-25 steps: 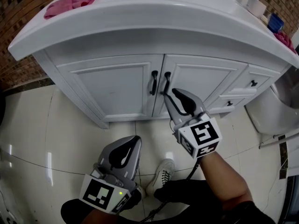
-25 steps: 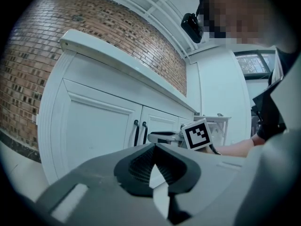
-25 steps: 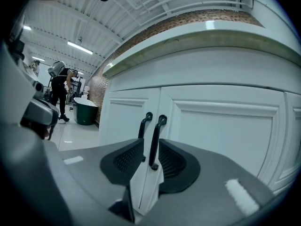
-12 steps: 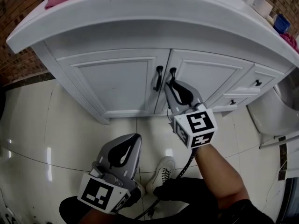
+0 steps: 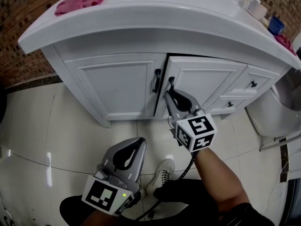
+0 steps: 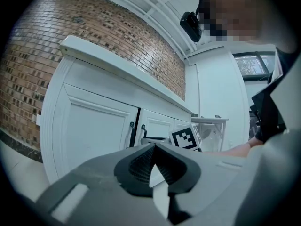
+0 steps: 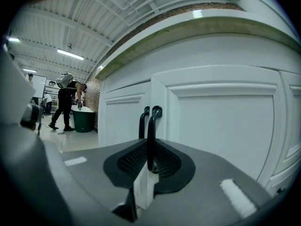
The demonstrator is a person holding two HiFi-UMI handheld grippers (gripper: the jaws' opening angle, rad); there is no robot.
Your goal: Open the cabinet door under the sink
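Observation:
A white vanity cabinet stands under the sink counter. Its right door stands slightly ajar, with a dark gap along its left edge. My right gripper is shut on that door's black handle, the bar passing between the two jaws. The left door is closed, and its own black handle is untouched. My left gripper hangs low over the floor tiles, shut, with nothing in it; in the left gripper view its jaws point toward the cabinet.
Two small drawers sit to the right of the doors. A pink cloth lies on the counter's left end, bottles at its right. A white fixture stands at the right. My shoe rests on the tiles. People stand far off.
The right gripper, closed on the right door's handle, has pulled back toward me and the door has swung slightly out. The left gripper has barely moved.

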